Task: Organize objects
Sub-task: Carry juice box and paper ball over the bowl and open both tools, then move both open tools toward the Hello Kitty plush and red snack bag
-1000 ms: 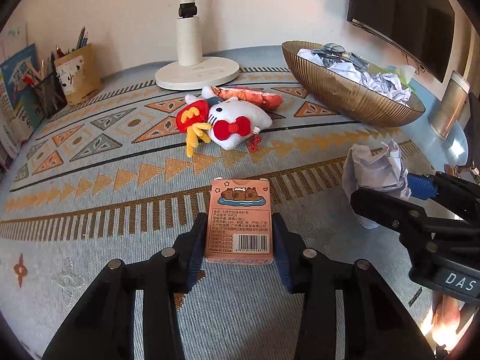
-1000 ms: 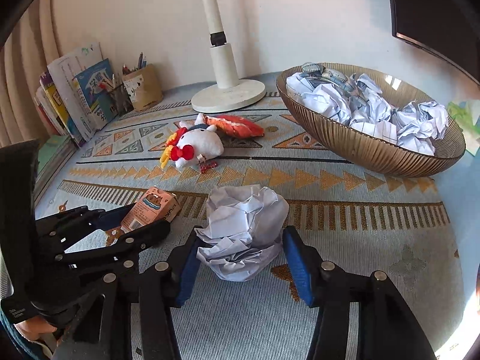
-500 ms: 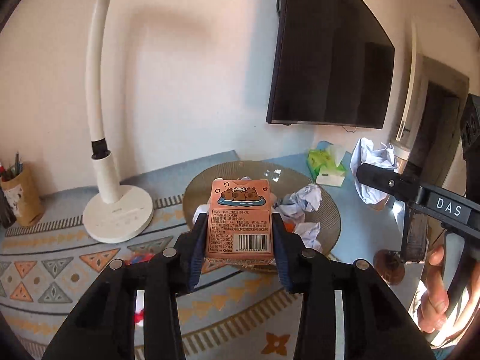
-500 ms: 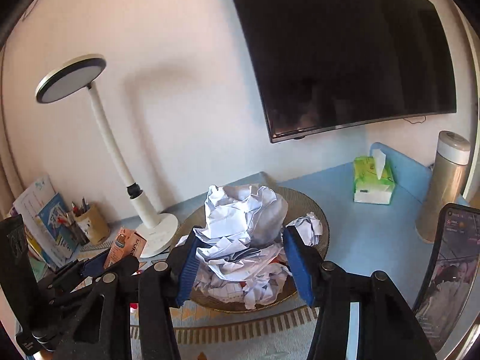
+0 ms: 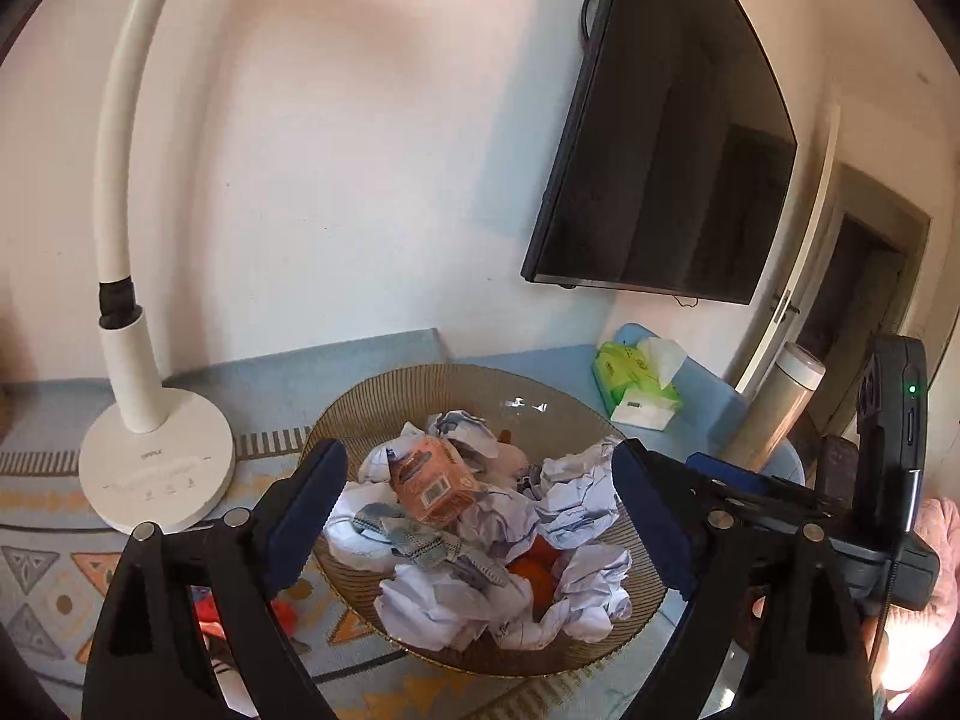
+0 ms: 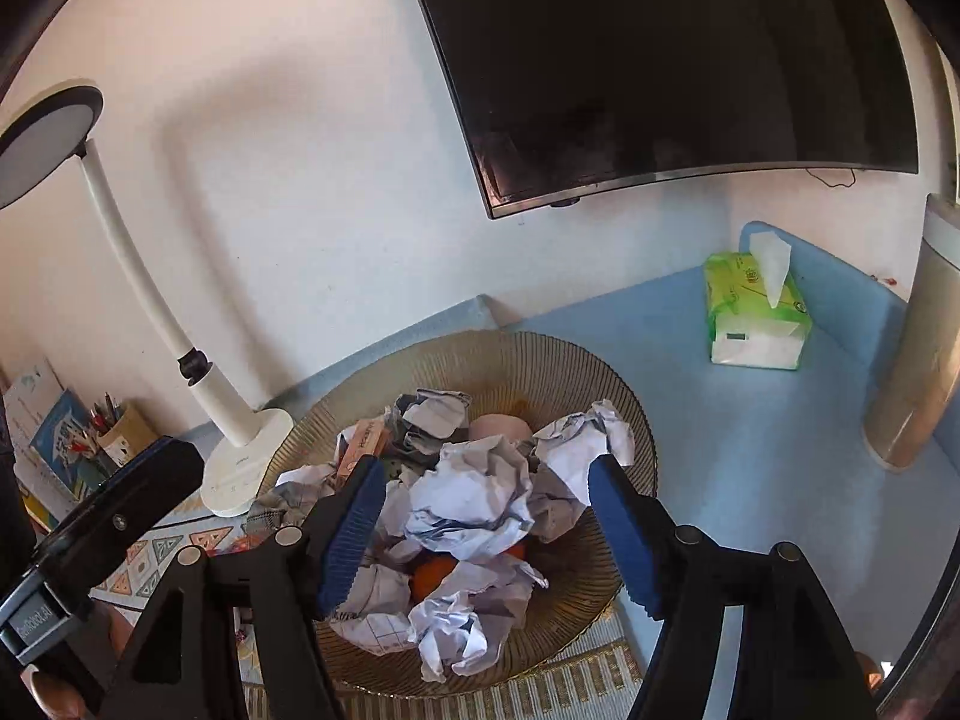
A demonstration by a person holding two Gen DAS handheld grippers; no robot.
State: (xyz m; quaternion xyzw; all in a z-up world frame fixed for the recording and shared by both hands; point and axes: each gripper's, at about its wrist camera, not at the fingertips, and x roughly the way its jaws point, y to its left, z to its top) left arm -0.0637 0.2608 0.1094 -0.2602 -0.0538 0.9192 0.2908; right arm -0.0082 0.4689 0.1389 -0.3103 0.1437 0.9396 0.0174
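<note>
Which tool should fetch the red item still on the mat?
Probably left. Left tool and right tool have just been opening and hold nothing; the red item lies by the left tool's finger.

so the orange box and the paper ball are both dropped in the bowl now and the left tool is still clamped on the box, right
Not quite. The left tool is open, not clamped: its jaws have just been opening, and the left wrist view shows the orange box lying loose on the crumpled paper in the bowl. The rest holds.
</note>
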